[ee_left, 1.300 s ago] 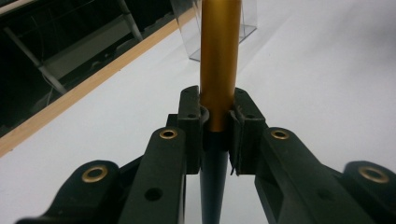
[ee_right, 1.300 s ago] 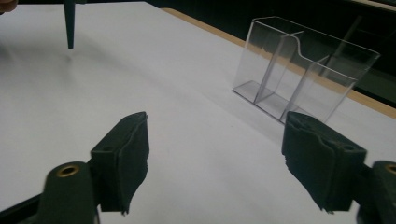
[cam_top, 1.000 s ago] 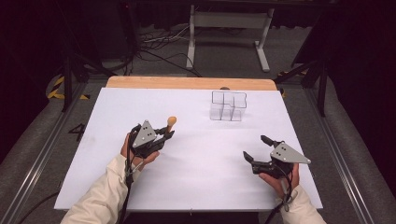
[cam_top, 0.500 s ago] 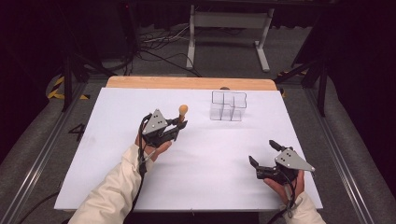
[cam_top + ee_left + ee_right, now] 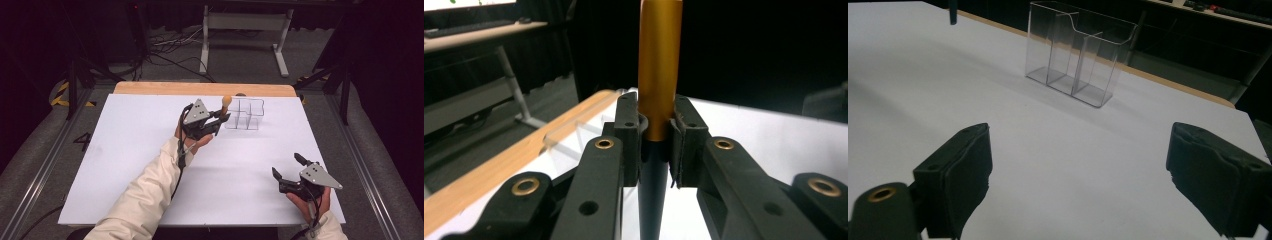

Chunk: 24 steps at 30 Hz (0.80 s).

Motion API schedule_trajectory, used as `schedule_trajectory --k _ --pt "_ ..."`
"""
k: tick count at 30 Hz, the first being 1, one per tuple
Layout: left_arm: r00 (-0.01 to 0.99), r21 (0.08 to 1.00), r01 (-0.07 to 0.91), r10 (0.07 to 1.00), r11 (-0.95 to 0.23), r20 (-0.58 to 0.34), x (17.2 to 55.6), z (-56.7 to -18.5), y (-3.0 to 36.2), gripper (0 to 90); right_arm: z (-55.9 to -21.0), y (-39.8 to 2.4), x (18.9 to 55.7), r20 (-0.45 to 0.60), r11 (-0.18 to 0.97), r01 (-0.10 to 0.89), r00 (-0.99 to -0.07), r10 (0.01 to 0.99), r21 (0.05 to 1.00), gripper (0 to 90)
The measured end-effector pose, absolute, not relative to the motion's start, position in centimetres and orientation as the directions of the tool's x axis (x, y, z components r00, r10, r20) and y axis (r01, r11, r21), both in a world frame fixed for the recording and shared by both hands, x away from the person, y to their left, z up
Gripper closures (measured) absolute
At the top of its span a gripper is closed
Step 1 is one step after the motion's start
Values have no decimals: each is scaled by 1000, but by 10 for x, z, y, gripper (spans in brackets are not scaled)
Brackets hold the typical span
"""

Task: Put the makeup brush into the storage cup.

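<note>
- The step in hand looked like a carry: the left gripper was clenched on a pen-like stick, holding it upright above the white table, just short of the clear holder.
- The stick sat squarely between the left pads, its gold upper barrel rising above them and its dark lower part tapering below them; in the high view its rounded orange top stood just over the jaws.
- The holder lay just ahead of the left gripper and well ahead of the right gripper: a thin-walled transparent plastic box, glossy, split by partitions into upright compartments.
- The right gripper rested released, its matte black rubbery pads spread wide over bare table, nothing between them.
- The next move probably called for bringing the stick over one compartment, keeping it vertical, lowering the tip inside and only then opening.
- The smooth metallic barrel could slip in the pads.
</note>
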<state>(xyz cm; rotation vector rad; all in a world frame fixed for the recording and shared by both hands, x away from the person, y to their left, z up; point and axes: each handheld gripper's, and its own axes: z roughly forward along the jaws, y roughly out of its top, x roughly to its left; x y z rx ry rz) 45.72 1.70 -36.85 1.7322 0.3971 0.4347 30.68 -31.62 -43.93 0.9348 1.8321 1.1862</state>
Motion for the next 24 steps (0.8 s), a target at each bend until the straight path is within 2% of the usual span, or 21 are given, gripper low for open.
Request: schedule_trajectory --k 12,24 --pt "897 990 5 437 -144 59 491 -346 -47 774 -440 -317 308 -197 302 176 -447 872 937 128" --pt "893 991 24 449 -131 38 519 -348 -92 774 -441 -318 309 -183 285 172 -449 875 943 132"
